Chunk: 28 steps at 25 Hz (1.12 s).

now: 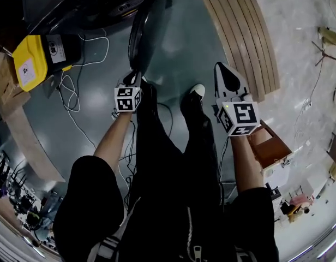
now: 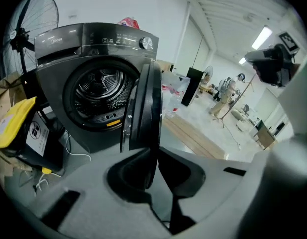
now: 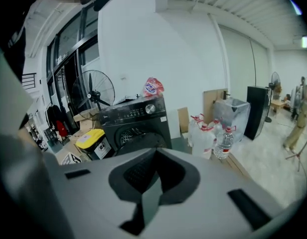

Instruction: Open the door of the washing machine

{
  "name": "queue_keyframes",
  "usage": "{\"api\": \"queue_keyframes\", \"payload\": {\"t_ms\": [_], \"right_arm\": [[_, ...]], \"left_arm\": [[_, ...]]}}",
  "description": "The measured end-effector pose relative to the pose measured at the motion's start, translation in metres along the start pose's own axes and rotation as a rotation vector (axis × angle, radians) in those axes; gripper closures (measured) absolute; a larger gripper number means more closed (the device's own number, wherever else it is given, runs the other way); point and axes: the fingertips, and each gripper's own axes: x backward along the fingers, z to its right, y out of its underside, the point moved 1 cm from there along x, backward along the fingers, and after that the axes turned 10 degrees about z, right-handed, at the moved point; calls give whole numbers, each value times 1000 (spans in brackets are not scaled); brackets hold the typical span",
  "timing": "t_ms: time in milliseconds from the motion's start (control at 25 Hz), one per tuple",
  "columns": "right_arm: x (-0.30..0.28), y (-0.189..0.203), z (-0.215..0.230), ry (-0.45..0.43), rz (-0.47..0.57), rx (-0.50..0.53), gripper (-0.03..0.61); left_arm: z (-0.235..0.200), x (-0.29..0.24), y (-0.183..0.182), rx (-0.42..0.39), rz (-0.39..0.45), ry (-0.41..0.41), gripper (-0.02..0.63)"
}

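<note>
The dark grey washing machine (image 1: pixel 75 4) stands at the top left of the head view. Its round door (image 1: pixel 138 37) swings out edge-on towards me, and the steel drum (image 2: pixel 98 88) shows behind it. My left gripper (image 1: pixel 134 78) is at the door's near edge. In the left gripper view the door (image 2: pixel 146 103) runs down between the jaws of the left gripper (image 2: pixel 154 156), which are shut on its rim. My right gripper (image 1: pixel 221 67) hangs to the right over the floor, shut and empty. The right gripper view shows the machine (image 3: pixel 136 116) beyond the right gripper's (image 3: pixel 156 153) tips.
A yellow-lidded black box (image 1: pixel 29 61) and white cables (image 1: pixel 70 91) lie left of the machine. Wooden boards (image 1: pixel 250 37) run along the floor at right, with a cardboard box (image 1: pixel 269 143) near my right arm. A standing fan (image 2: pixel 31 19) and water bottles (image 3: pixel 213 133) flank the machine.
</note>
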Motion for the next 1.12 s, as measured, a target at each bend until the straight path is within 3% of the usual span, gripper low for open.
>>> {"api": "queue_keyframes", "payload": {"t_ms": [520,840,1120], "right_arm": [[90,28,112,175,28,-89,574],[135,31,162,169,42,-87,574],[155,19,184,122,42,-58,574]], "left_arm": [[151,-53,-4,173,3,44,548],[228,-93,-27,159,19,57,558],[285,-104,-65,88,79,151,595]]}}
